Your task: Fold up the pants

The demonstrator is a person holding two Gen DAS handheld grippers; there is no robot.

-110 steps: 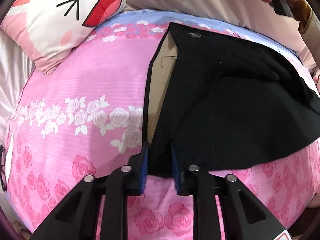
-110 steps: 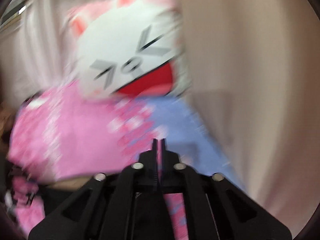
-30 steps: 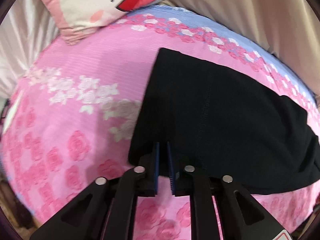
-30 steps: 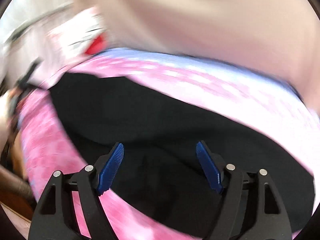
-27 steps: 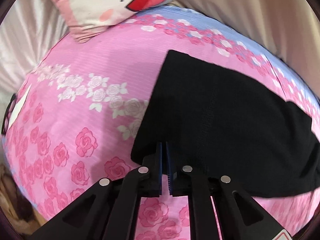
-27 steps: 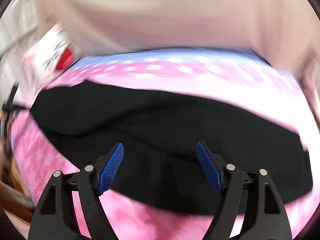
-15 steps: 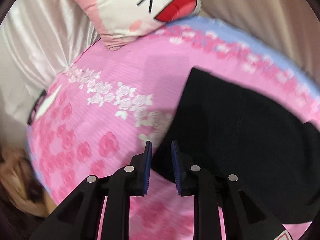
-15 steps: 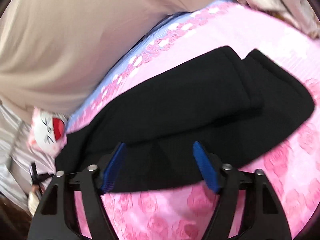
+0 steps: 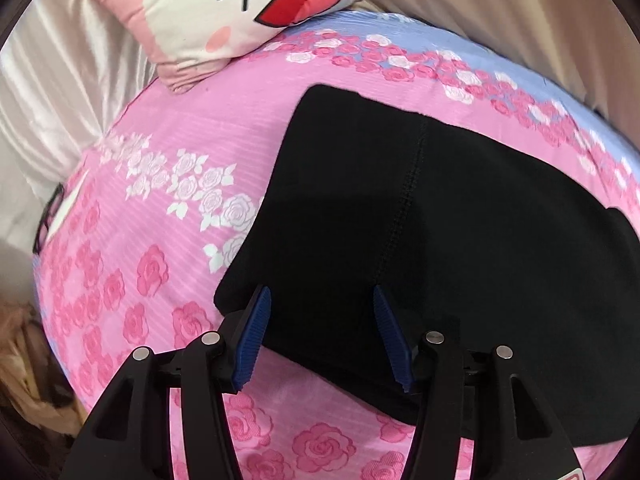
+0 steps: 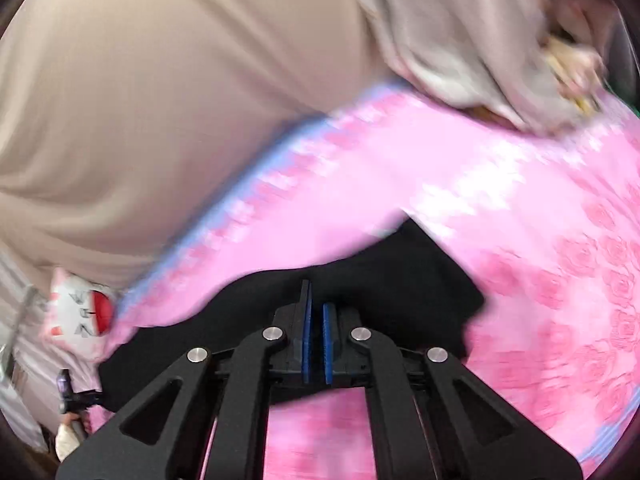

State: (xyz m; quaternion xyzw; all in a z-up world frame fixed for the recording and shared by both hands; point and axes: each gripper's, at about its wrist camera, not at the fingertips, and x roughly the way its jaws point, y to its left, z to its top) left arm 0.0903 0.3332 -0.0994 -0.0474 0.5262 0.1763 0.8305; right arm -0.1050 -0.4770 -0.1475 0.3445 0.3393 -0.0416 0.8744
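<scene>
The black pants (image 9: 440,216) lie folded flat on the pink rose-print bed cover (image 9: 168,184). My left gripper (image 9: 320,332) is open, its blue pads astride the pants' near left edge, holding nothing. In the blurred right wrist view my right gripper (image 10: 315,332) has its blue pads close together over the far end of the pants (image 10: 400,280); whether cloth sits between them cannot be told.
A white and pink cartoon-face pillow (image 9: 240,4) lies at the head of the bed, also small in the right wrist view (image 10: 80,312). A beige curtain (image 10: 180,100) hangs along the far side. Loose beige cloth (image 10: 480,40) lies at the bed's far end.
My left gripper has opened wide and let go of the pants' edge. My right gripper has closed from wide open and swung toward the pants' other end.
</scene>
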